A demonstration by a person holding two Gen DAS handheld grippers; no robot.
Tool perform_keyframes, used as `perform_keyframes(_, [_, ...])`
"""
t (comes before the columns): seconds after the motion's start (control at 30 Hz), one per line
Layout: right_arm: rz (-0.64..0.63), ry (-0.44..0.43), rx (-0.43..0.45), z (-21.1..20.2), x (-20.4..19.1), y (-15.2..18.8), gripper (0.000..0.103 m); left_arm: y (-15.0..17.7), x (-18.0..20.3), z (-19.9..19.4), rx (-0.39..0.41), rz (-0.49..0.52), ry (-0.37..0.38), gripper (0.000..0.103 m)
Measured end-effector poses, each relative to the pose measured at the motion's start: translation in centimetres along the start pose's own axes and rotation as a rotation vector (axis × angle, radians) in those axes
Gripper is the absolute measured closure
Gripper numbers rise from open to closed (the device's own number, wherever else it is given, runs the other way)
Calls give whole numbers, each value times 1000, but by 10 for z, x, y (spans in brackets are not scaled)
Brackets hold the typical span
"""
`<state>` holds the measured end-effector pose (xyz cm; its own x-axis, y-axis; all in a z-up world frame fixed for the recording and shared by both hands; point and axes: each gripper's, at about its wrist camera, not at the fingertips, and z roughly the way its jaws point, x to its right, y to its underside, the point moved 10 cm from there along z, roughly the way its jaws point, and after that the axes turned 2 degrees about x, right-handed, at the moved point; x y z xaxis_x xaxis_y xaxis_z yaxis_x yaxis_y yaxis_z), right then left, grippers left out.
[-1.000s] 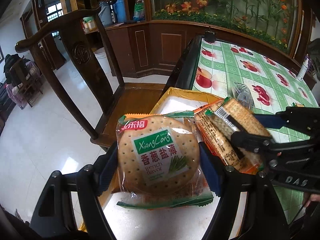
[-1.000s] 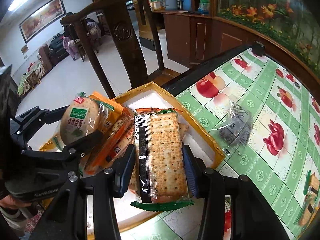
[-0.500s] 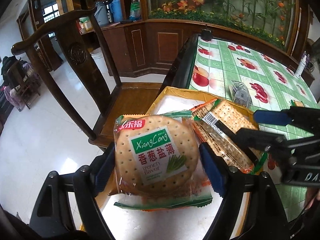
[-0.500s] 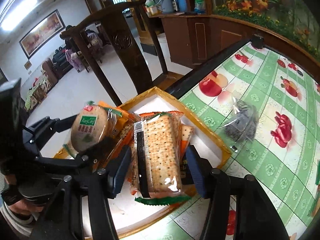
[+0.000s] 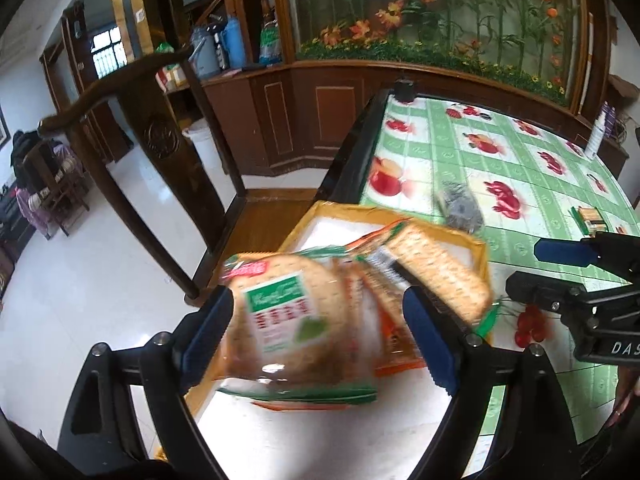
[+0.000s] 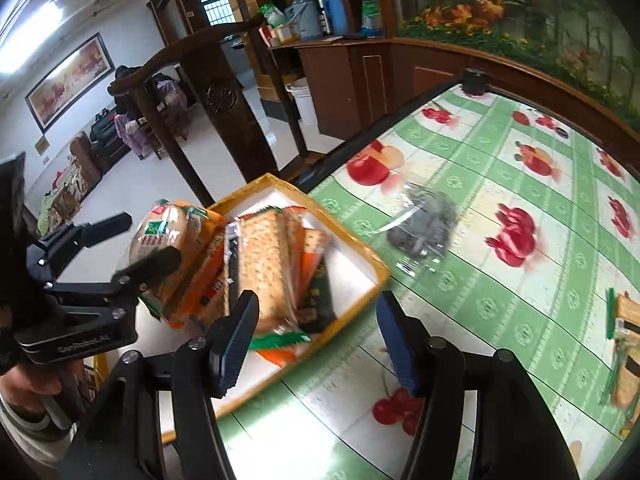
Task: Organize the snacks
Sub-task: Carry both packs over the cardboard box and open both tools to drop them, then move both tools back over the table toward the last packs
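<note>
Right wrist view — yellow tray (image 6: 382, 270), cracker packs (image 6: 266, 268) inside, upright.

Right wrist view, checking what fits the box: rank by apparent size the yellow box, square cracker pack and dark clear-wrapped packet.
1. yellow box
2. square cracker pack
3. dark clear-wrapped packet; farther away, so unsure against 2.

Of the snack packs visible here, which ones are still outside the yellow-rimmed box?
The clear pack with dark contents lying on the tablecloth just past the box, and another cracker pack at the far right edge; the rest stand inside the box.
</note>
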<state>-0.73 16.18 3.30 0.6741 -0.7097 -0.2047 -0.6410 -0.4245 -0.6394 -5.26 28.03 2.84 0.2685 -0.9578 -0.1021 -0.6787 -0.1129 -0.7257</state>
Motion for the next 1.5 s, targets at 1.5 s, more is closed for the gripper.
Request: perform_keyframes(1.5, [461,344,-10,-135,303,157,30,-64,399,99,-153,286,418,16])
